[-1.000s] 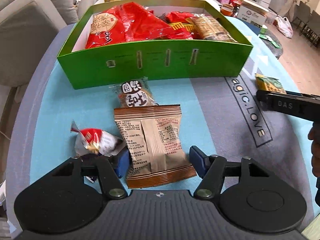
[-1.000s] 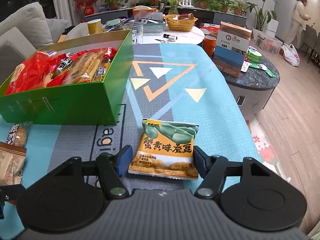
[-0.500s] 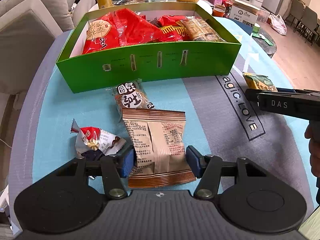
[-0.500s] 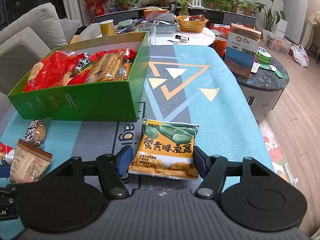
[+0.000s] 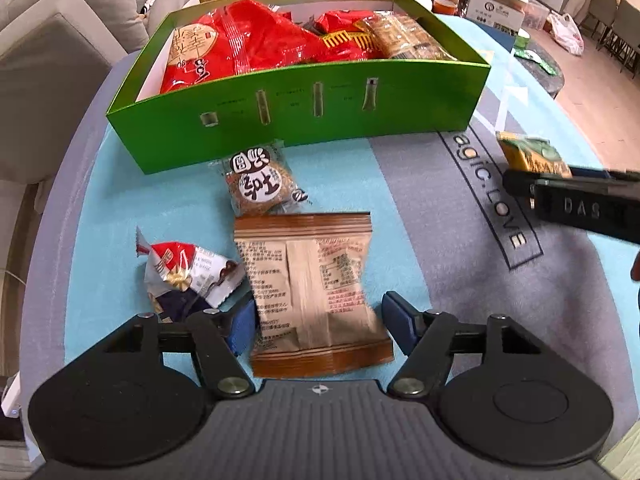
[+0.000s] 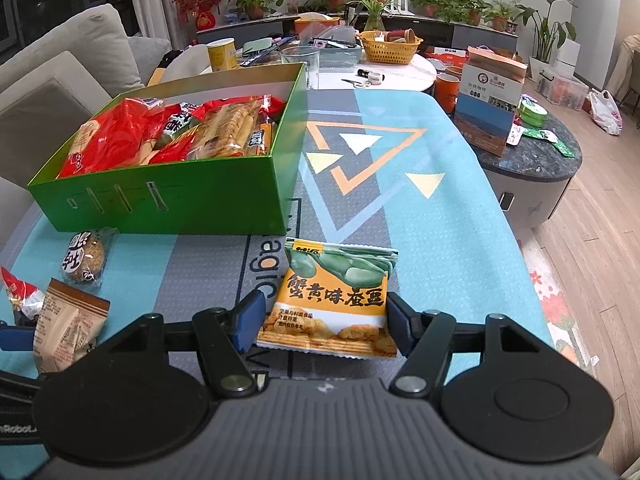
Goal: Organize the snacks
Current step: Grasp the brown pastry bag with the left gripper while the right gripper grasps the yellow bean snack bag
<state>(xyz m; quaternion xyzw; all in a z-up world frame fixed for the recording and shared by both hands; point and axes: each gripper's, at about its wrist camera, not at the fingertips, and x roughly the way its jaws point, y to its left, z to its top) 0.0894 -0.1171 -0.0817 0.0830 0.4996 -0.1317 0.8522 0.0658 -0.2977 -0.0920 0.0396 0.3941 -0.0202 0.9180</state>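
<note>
The right gripper has its jaws closed on an orange-and-green snack packet above the tabletop; a green snack-filled box stands nearby, left.

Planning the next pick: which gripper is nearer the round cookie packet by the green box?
Left. The left gripper sits just behind the cookie packet; the right gripper is off to its right.

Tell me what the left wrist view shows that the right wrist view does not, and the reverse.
Only the left wrist view: the left gripper closed on the brown packet, its fingers pinching both sides, and the red wrapper whole.

Only the right wrist view: the right gripper closed on the orange packet, plus the yellow basket and plants behind.

Both: the green box, the round cake and the mat.
</note>
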